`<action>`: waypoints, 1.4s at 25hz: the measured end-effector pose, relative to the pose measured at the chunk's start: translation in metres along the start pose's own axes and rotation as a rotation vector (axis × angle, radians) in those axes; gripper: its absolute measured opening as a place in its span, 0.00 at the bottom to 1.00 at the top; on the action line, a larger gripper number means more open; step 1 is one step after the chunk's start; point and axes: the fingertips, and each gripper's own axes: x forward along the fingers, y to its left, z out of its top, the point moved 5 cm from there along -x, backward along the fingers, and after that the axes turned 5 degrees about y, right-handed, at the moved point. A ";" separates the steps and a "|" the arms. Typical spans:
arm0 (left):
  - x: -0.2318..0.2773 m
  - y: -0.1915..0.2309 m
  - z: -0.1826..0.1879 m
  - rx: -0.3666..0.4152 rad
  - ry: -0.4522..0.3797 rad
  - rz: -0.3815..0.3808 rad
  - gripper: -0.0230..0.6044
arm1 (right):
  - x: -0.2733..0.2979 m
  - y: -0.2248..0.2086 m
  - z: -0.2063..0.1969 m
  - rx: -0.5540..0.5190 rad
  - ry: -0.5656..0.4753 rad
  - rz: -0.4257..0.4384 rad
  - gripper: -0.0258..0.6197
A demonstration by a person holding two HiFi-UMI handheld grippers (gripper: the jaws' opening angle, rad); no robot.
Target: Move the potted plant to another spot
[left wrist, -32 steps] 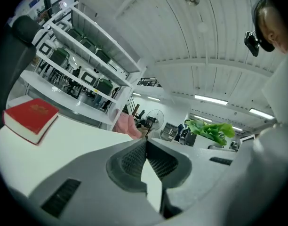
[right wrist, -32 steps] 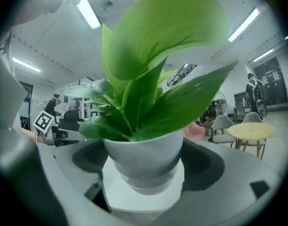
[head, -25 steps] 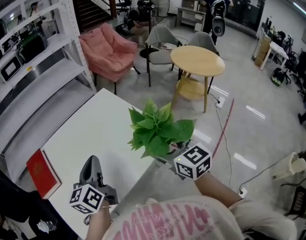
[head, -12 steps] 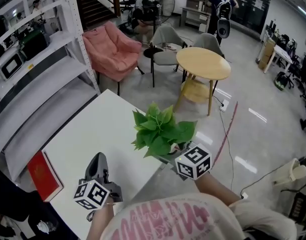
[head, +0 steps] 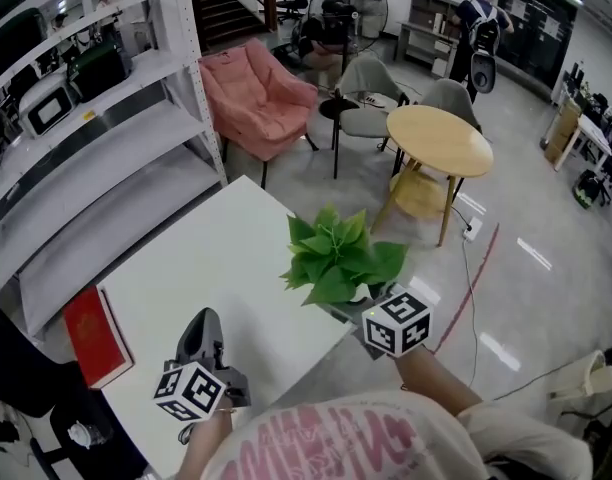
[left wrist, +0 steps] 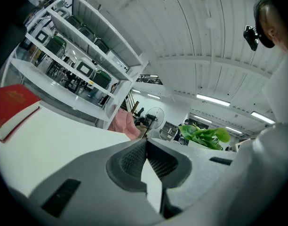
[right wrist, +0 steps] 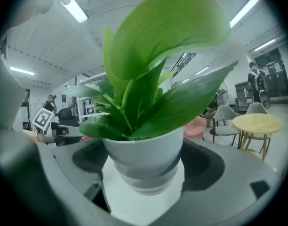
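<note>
On the white table (head: pixel 216 258) I count one potted plant (head: pixel 338 260), one red book (head: pixel 96 335) and my two tongs. The plant stands at the table's right edge. The book lies at the left edge, well apart from it.

My right tongs (head: pixel 371 318) are clenched on the plant's white pot, one jaw on each side of it. My right forearm comes in from the lower right, with the marker cube uppermost just beside the leaves. My left tongs (head: pixel 203 320) sit low near the table's front edge and point away from me across the bare top. Their jaws are closed tip to tip with nothing between them.

From the head view the leaves cover the pot, so I cannot see the grip there. The right gripper view shows the pot (right wrist: pixel 144 161) close up between the jaws, with white table surface under it. I cannot tell whether it rests on the table or is just off it. The left gripper view shows the jaw tips meeting, the book (left wrist: pixel 12 102) off to the left and the plant's leaves (left wrist: pixel 205 136) to the right.

Only the head view takes in the room: one round wooden table (head: pixel 438 140), one pink armchair (head: pixel 258 93), two grey chairs, white shelving (head: pixel 86 118) and a person with a backpack (head: pixel 479 28) far off.
</note>
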 end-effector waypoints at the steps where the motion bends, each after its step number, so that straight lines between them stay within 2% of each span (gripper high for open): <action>1: -0.001 0.002 0.001 0.003 -0.007 0.011 0.04 | 0.005 -0.001 0.001 -0.002 0.001 0.007 0.81; 7: -0.010 0.014 0.008 0.001 -0.024 0.085 0.04 | 0.041 -0.001 0.011 -0.012 0.021 0.072 0.81; 13: -0.008 0.028 0.018 -0.016 -0.074 0.178 0.04 | 0.083 -0.012 0.022 -0.034 0.044 0.151 0.81; 22: -0.010 0.034 0.023 -0.091 -0.170 0.366 0.04 | 0.157 -0.011 0.049 -0.117 0.102 0.357 0.81; 30: -0.020 0.032 0.009 -0.145 -0.250 0.524 0.04 | 0.208 -0.002 0.048 -0.202 0.162 0.496 0.81; 35: -0.026 0.023 -0.012 -0.177 -0.276 0.610 0.04 | 0.231 -0.001 0.044 -0.214 0.168 0.577 0.81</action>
